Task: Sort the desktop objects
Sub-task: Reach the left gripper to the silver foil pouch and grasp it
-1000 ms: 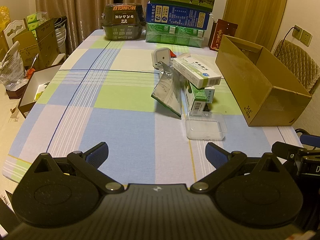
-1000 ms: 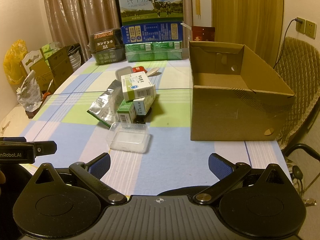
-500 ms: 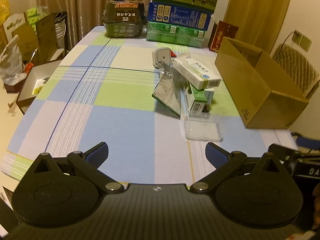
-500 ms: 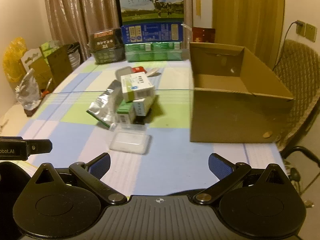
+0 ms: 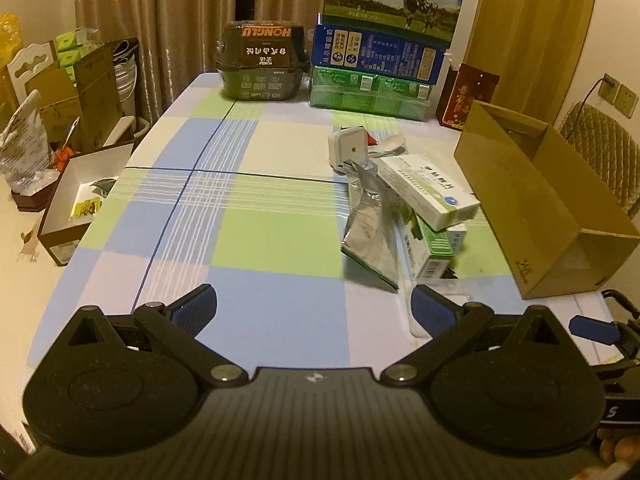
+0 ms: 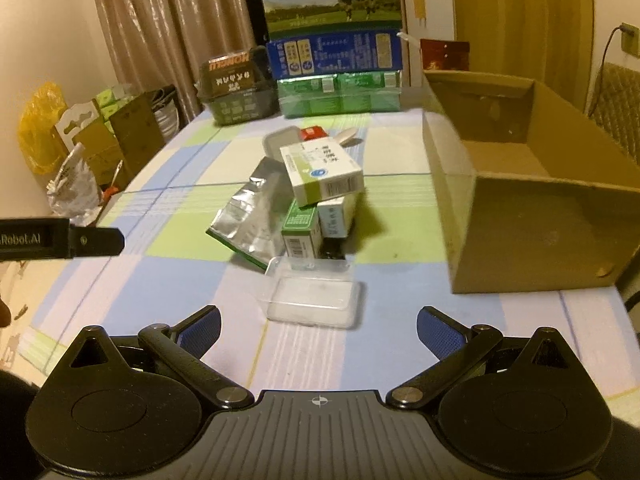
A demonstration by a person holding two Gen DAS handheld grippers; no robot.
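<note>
A heap of small items lies mid-table: a white-and-green medicine box [image 6: 320,174] rests on top of two green-and-white cartons [image 6: 302,227], with a silver foil pouch [image 6: 250,218] leaning on their left. A clear plastic case [image 6: 314,298] lies in front of the heap, just ahead of my open right gripper [image 6: 319,330]. An open brown cardboard box [image 6: 532,188] stands to the right. In the left wrist view the heap [image 5: 428,196] is ahead and right of my open left gripper [image 5: 314,310], which hovers over bare tablecloth.
Milk cartons [image 6: 334,0], green packs [image 6: 340,92] and a dark HONGLU tub [image 5: 262,62] line the far table edge. A white charger [image 5: 348,146] and a red packet lie behind the heap. Boxes and bags [image 5: 76,84] crowd the floor on the left; a chair [image 5: 604,152] stands at the right.
Both grippers have moved forward toward the heap, so the clear case now lies close before the right gripper. Both stay open; no object on the table has moved.
</note>
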